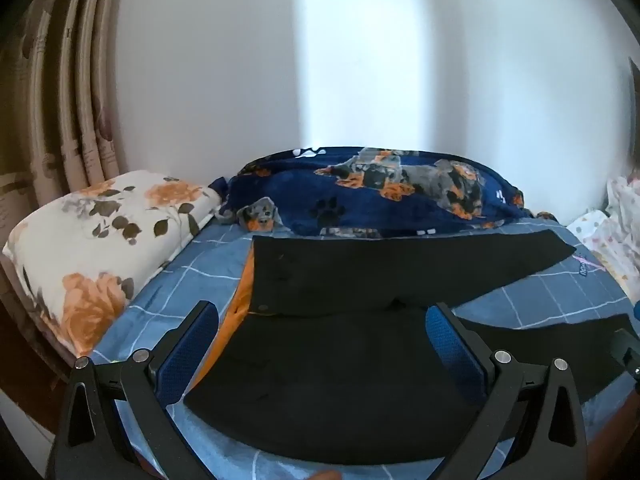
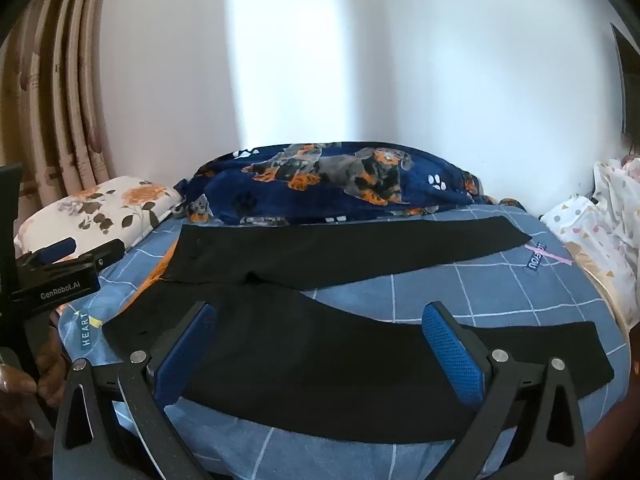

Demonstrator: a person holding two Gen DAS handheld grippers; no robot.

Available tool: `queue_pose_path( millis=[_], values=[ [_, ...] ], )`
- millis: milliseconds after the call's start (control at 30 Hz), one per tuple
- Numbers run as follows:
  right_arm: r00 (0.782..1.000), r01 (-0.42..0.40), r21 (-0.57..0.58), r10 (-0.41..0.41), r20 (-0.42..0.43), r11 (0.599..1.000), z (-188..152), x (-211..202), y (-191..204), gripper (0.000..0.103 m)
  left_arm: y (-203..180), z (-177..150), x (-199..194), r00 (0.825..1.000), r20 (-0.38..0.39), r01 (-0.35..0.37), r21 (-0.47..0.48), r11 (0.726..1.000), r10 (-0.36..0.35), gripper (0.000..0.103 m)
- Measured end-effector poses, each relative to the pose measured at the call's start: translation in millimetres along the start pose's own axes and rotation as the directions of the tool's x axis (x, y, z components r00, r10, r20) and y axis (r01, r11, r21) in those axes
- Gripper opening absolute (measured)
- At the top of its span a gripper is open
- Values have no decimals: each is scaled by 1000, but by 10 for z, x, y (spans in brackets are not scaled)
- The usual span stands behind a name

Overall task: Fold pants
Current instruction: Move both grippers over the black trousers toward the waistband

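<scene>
Black pants (image 1: 360, 264) lie flat on the bed, waist to the left and both legs running right in a V. Orange fabric (image 1: 240, 292) shows along the waist edge. My left gripper (image 1: 320, 320) hovers open over the near hip and seat, nothing between its blue pads. In the right wrist view the pants (image 2: 340, 252) spread the same way. My right gripper (image 2: 320, 316) stands open above the near leg (image 2: 360, 360), holding nothing. The left gripper (image 2: 80, 254) appears at that view's left edge, held by a hand (image 2: 44, 368).
A blue checked sheet (image 2: 460, 288) covers the bed. A floral pillow (image 1: 100, 232) lies at the left, a navy dog-print blanket (image 1: 380, 196) behind the pants against the white wall, and white dotted bedding (image 2: 592, 224) at the right. Curtains (image 1: 60, 100) hang far left.
</scene>
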State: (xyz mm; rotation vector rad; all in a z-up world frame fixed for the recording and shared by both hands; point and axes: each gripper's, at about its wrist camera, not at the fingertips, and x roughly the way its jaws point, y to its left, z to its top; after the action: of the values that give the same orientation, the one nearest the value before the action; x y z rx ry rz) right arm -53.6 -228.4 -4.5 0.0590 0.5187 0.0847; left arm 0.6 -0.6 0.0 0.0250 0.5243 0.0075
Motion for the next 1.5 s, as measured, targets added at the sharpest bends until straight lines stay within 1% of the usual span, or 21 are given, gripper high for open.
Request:
queue_pose_path(
  millis=[100,133,200,267,333,433,500,733,800,933,1033,1200,1267,1300,1333,1433,1500],
  values=[
    [1000,-1,0,1,-2,1000,7,-6,9,103,-12,10,31,1000,-16,-2,16,1000,2,103],
    [1000,2,-3,-2,1,1000,7,-7,17,103,64,-43,88,1000,-24,1,18,1000,0,103],
    [1000,10,12,-9,-12,1000,-10,43,1,103,136,-62,74,1000,-23,-1,10,1000,1,103],
    [1000,-1,25,2,-13,1000,-32,33,-54,103,284,-106,38,1000,-17,5,2,1000,-5,103],
    [1000,1,29,-1,-23,1000,-72,95,-13,103,334,-146,62,1000,-20,2,-1,1000,-2,103],
    [999,1,35,1,-35,999,-97,116,8,103,295,-183,139,999,-41,-31,-6,1000,30,103],
    [999,-4,50,7,-47,999,-112,140,-82,103,274,-207,173,998,-42,-42,-7,999,41,103],
    [997,2,63,3,-80,998,-121,207,-109,103,287,-246,326,995,-70,-71,14,997,72,103],
    [996,2,68,4,-94,998,-122,251,-111,103,329,-253,393,994,-85,-67,13,998,68,103],
    [993,-1,78,10,-114,997,-111,332,-134,103,393,-172,485,993,-92,-74,7,997,74,103],
    [992,-4,81,14,-123,997,-92,395,-138,103,464,-115,557,994,-94,-54,5,999,54,103],
    [989,-7,67,16,-146,998,-93,506,-88,103,601,-14,701,998,-48,-35,6,999,35,103],
    [987,-6,65,16,-158,998,-99,556,-84,103,731,26,837,997,-77,-21,-22,1000,20,103],
    [986,-6,64,16,-164,998,-104,586,-82,103,803,50,920,995,-103,0,-40,999,-4,103],
    [985,-4,63,15,-173,998,-109,621,-80,103,922,90,1052,989,-146,29,-61,998,-38,103],
    [981,2,65,10,-196,998,-126,725,-87,103,1120,177,1362,976,-212,22,-80,997,-39,103],
    [977,6,66,8,-213,998,-143,802,-89,103,1260,239,1573,973,-230,8,-81,997,-26,103]
  ],
)
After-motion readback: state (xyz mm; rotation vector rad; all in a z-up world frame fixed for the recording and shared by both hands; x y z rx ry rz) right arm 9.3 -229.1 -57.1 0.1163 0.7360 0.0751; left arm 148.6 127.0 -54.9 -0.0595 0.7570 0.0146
